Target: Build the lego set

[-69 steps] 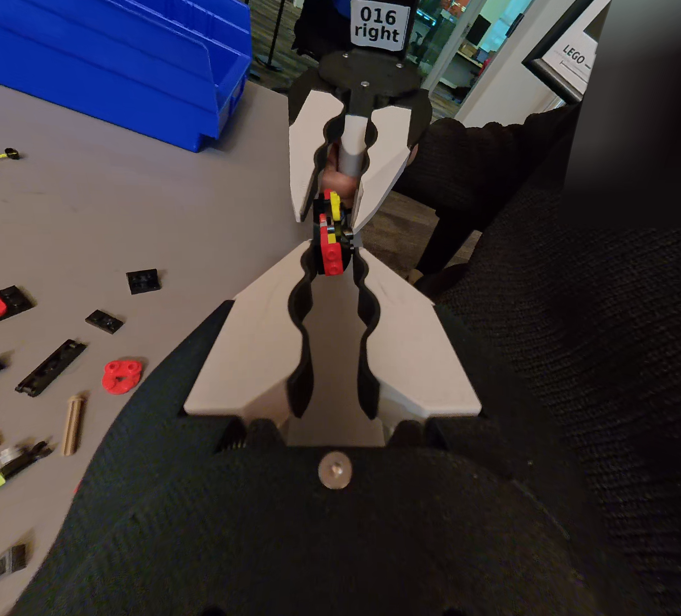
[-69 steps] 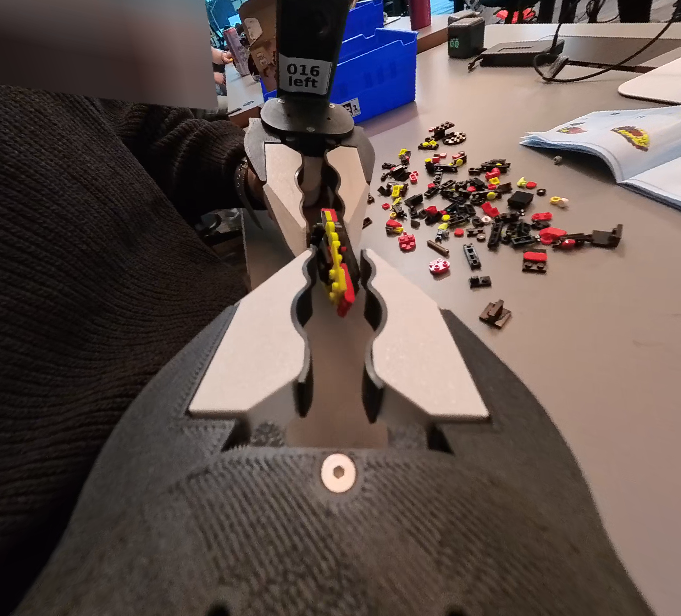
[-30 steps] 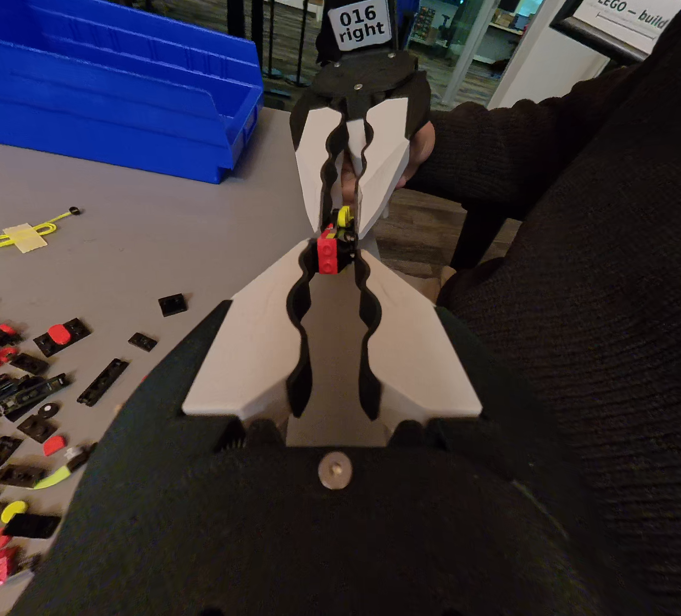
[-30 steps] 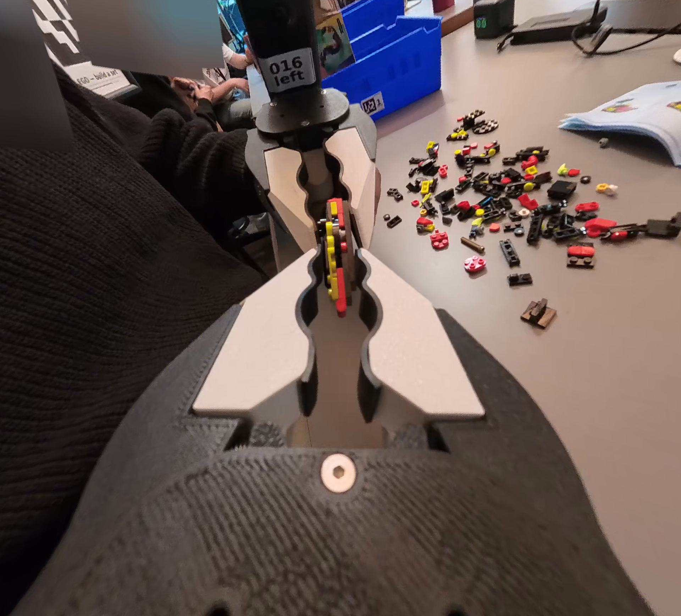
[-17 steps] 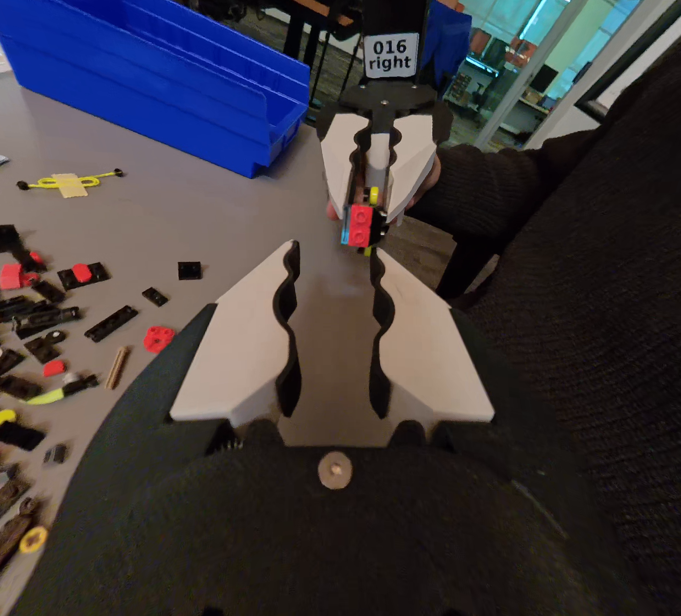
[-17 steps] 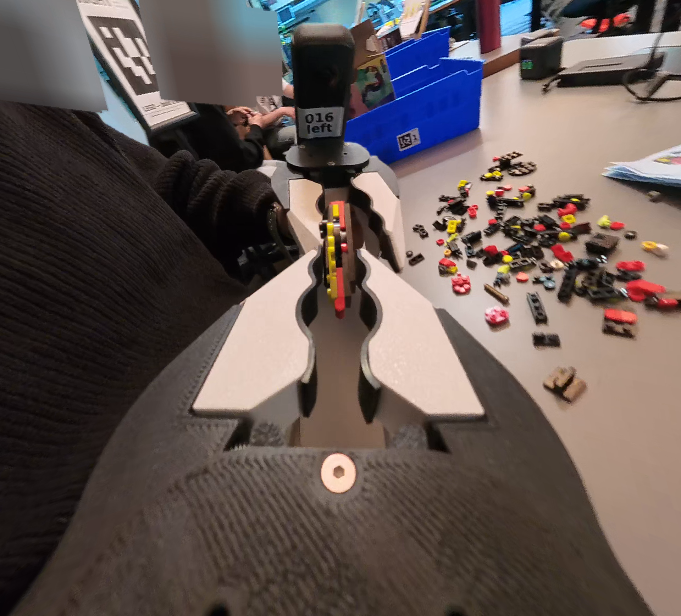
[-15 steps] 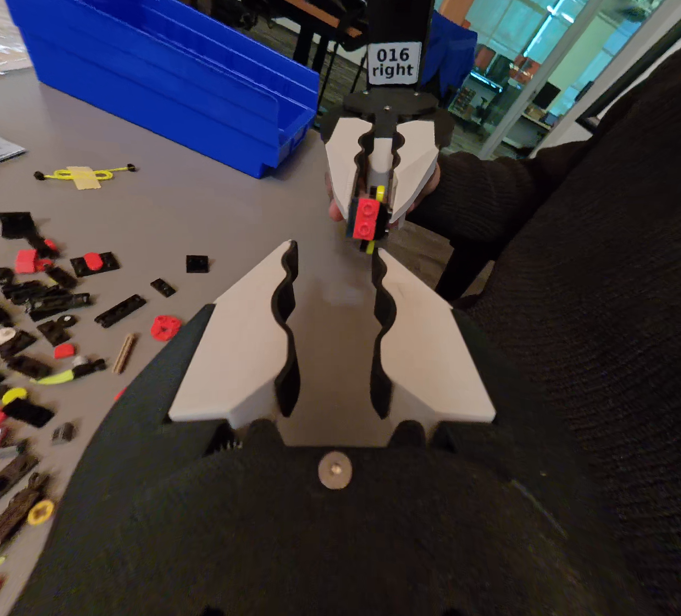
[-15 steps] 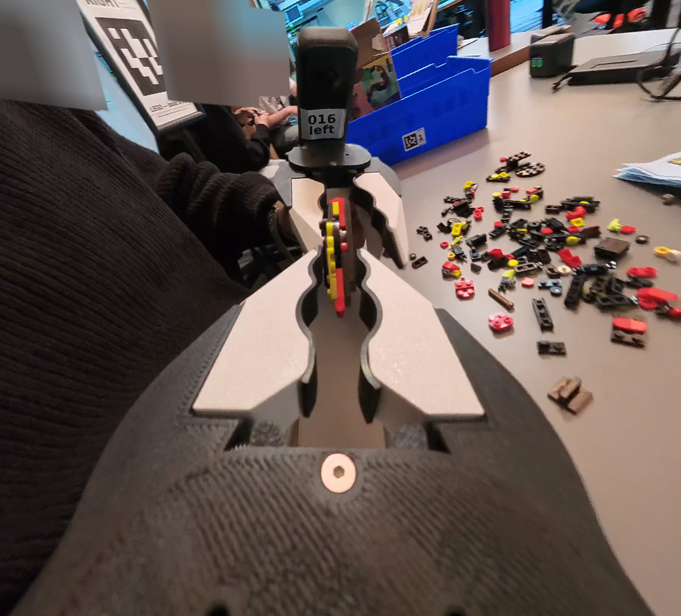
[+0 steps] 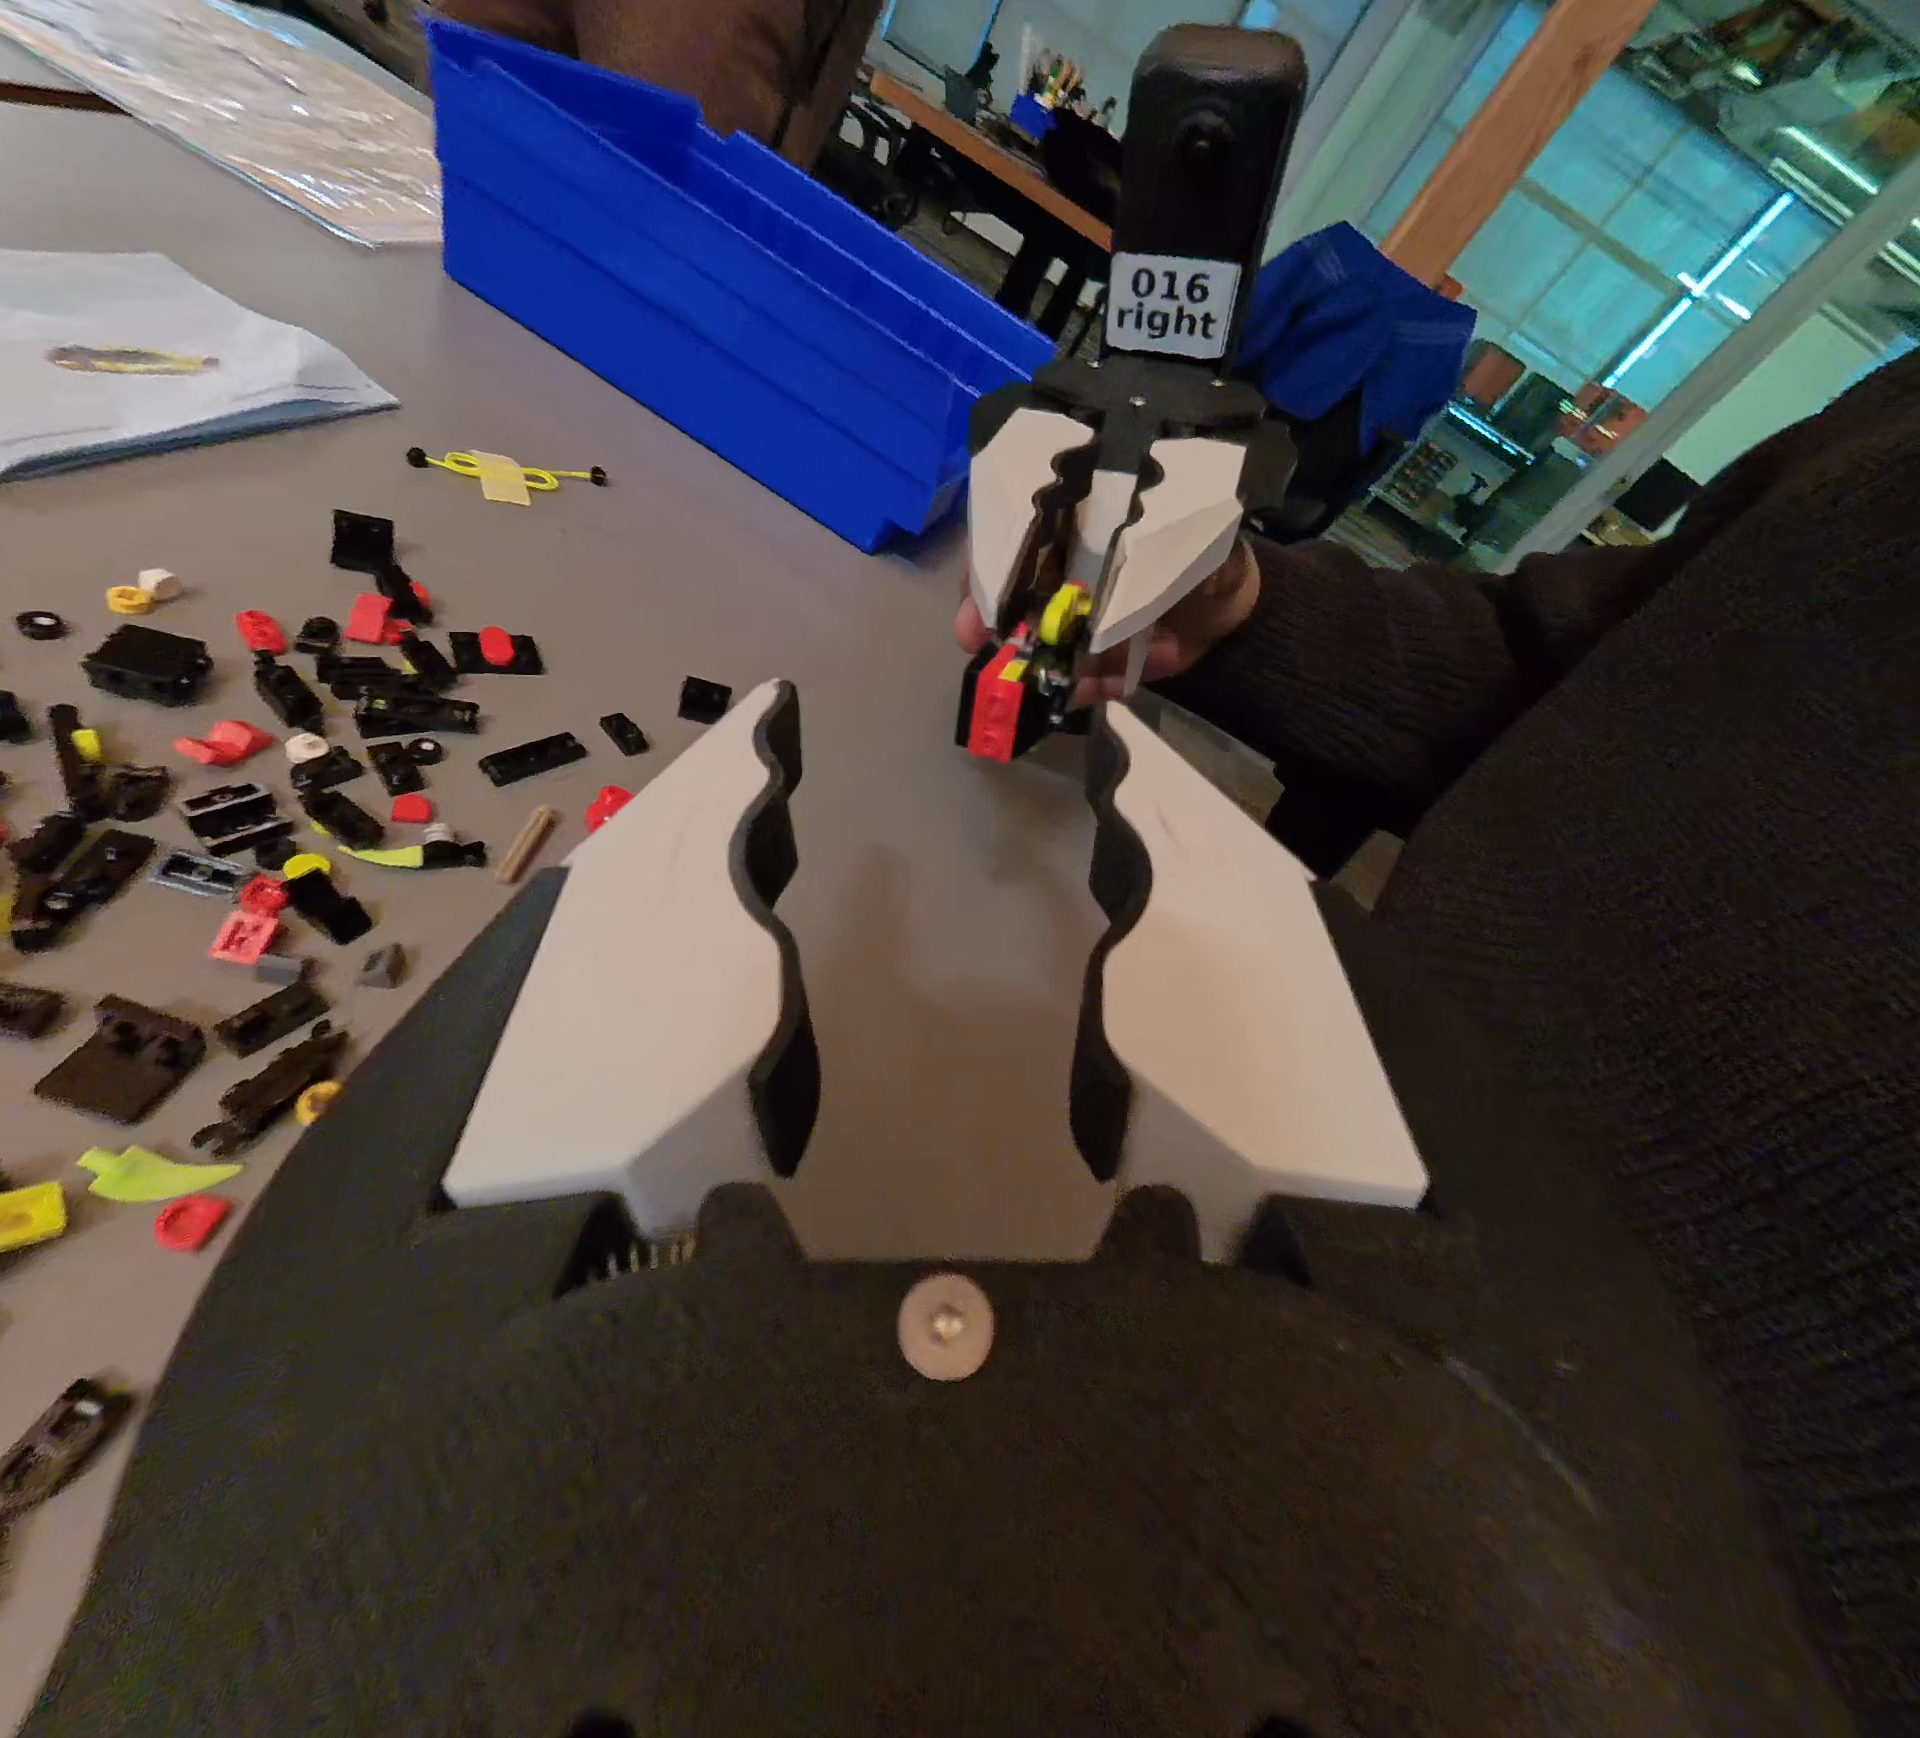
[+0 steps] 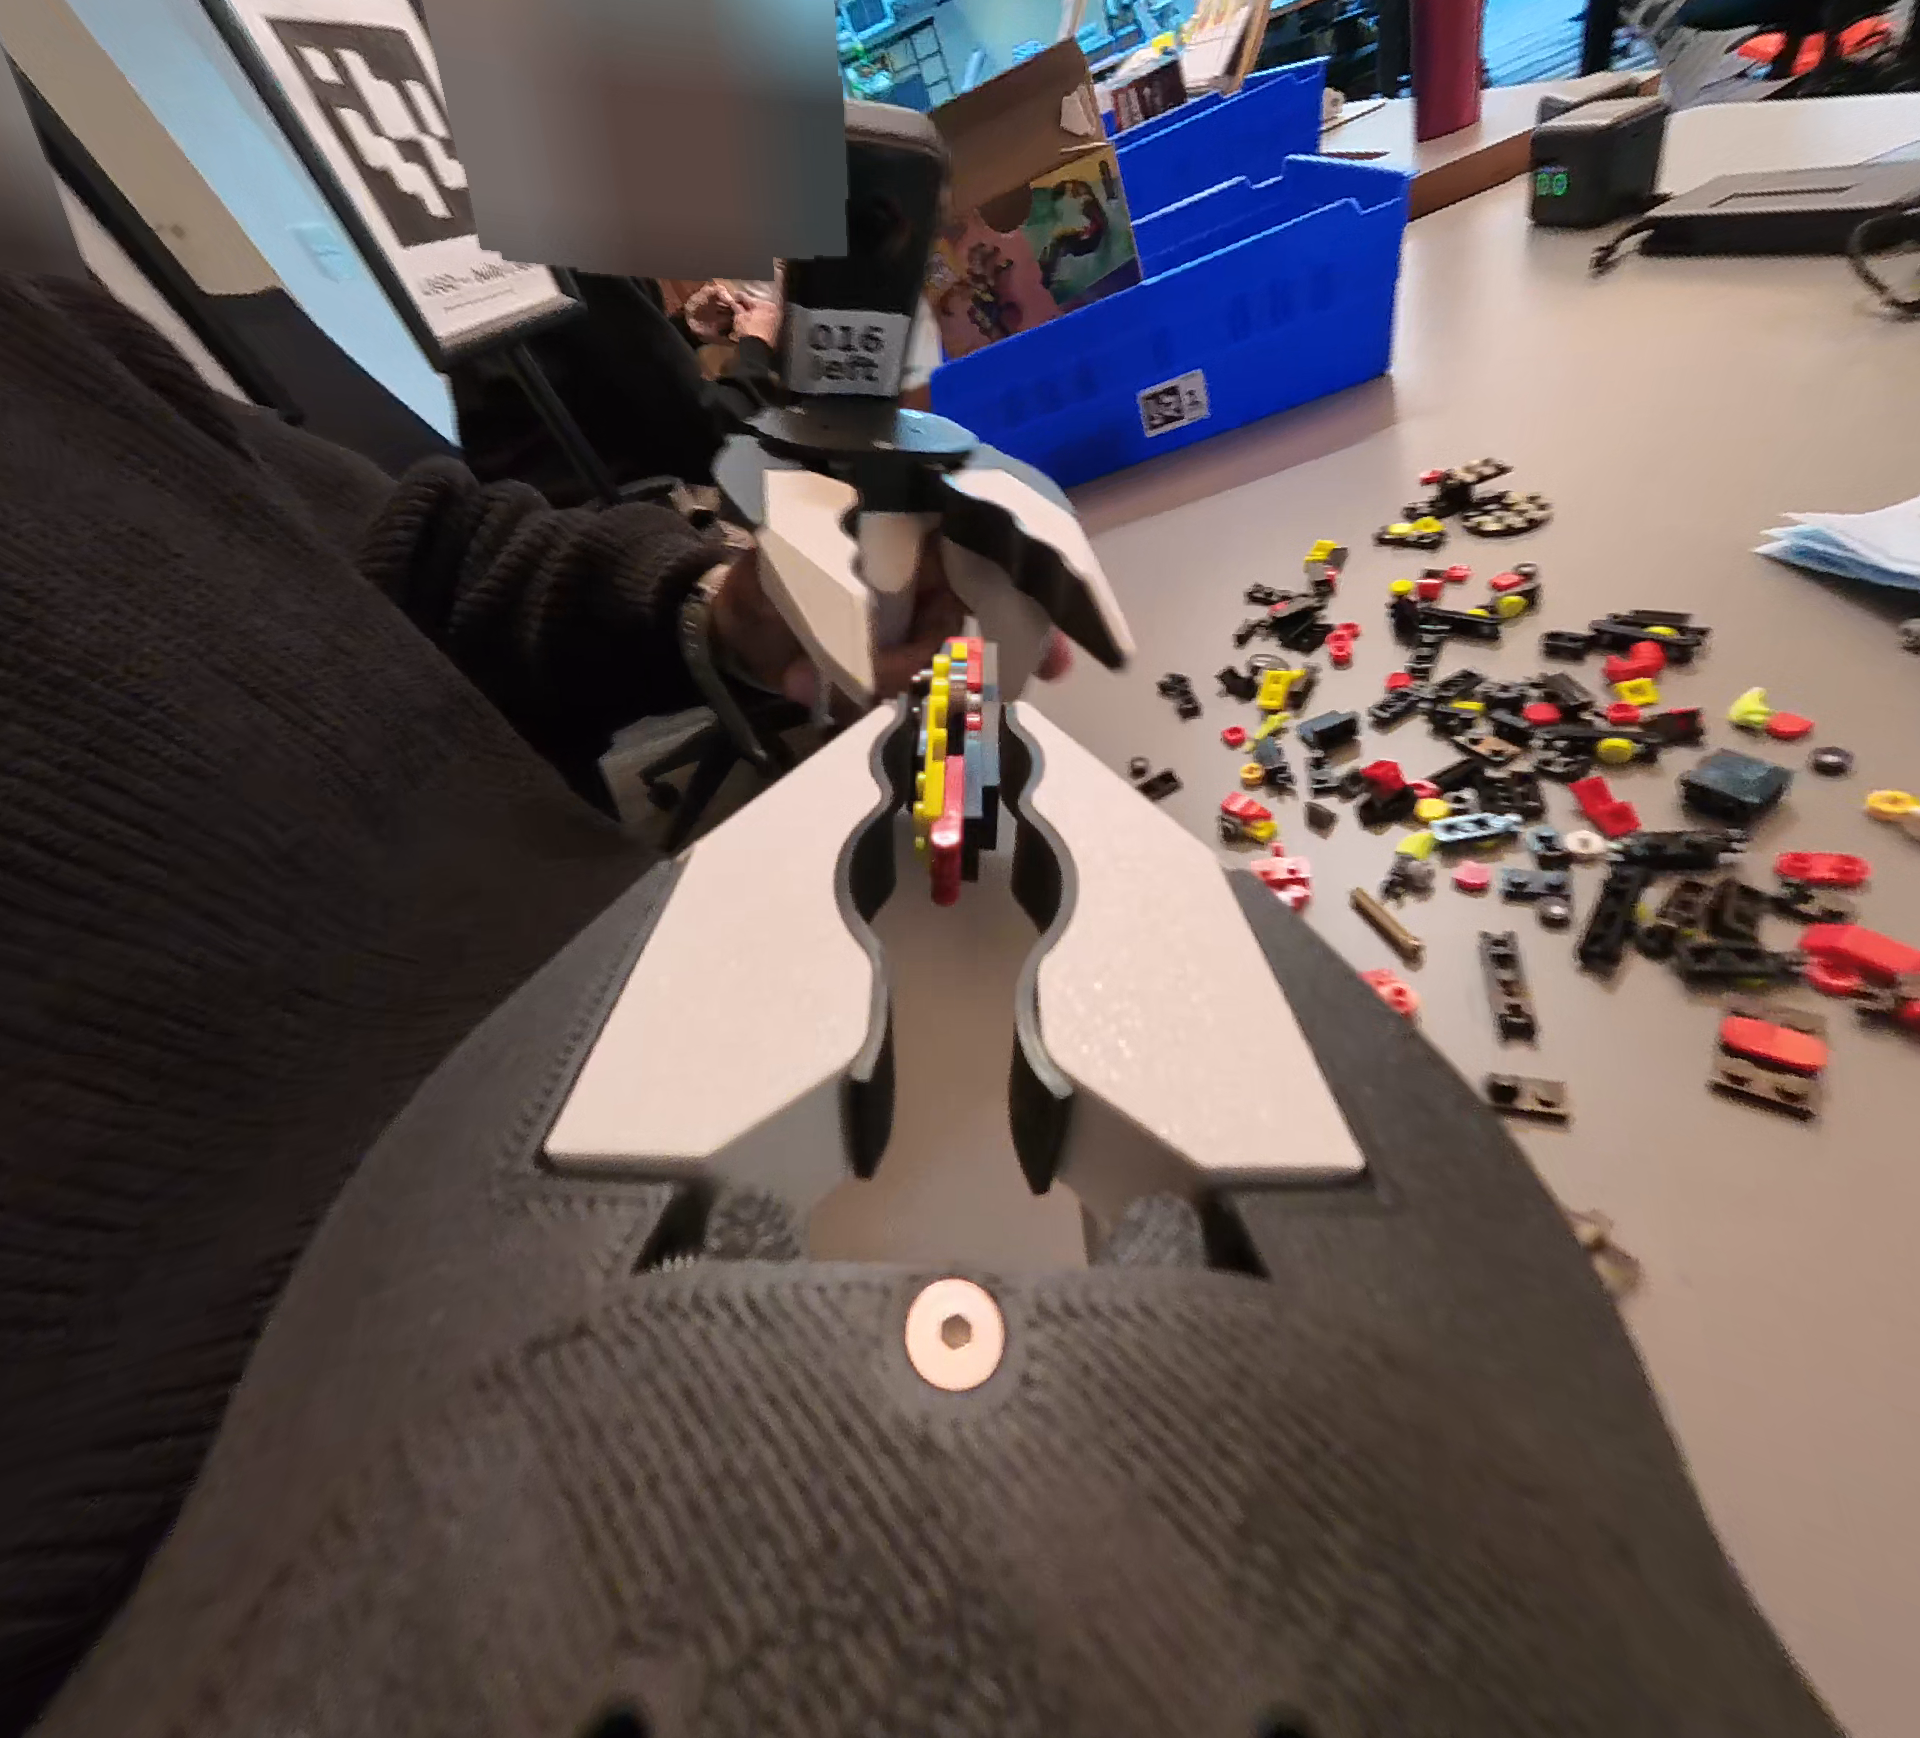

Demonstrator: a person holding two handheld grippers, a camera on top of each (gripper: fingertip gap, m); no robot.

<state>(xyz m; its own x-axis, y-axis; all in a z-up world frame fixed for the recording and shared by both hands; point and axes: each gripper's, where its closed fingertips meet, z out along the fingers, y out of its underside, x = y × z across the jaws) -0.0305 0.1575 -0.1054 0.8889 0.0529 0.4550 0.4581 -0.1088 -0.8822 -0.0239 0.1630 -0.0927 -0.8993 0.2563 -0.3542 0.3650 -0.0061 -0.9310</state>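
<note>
My right gripper (image 10: 954, 724) is shut on a small red, yellow and black lego assembly (image 10: 951, 784) and holds it edge-on above the table's near edge. In the left wrist view the same gripper (image 9: 1049, 660) shows ahead with the assembly (image 9: 997, 712) hanging from its tips. My left gripper (image 9: 940, 714) is open and empty, its right fingertip just below and right of the assembly, not touching it. It also shows open in the right wrist view (image 10: 977, 654), behind the assembly. Loose lego pieces (image 9: 312, 753) lie spread on the grey table (image 9: 644, 566), to the left.
A blue bin (image 9: 727, 317) stands at the back of the table, also in the right wrist view (image 10: 1195, 338). An instruction booklet (image 9: 135, 358) lies at far left. The pile of pieces (image 10: 1558, 753) fills the table right of my right gripper. A dark-sleeved person is close by. Only a small space, under 4 cm, lies between the two pairs of fingers.
My left gripper has let go of the assembly, opened wide and drawn back, swinging toward the loose pieces. The right gripper keeps its hold on the assembly.
</note>
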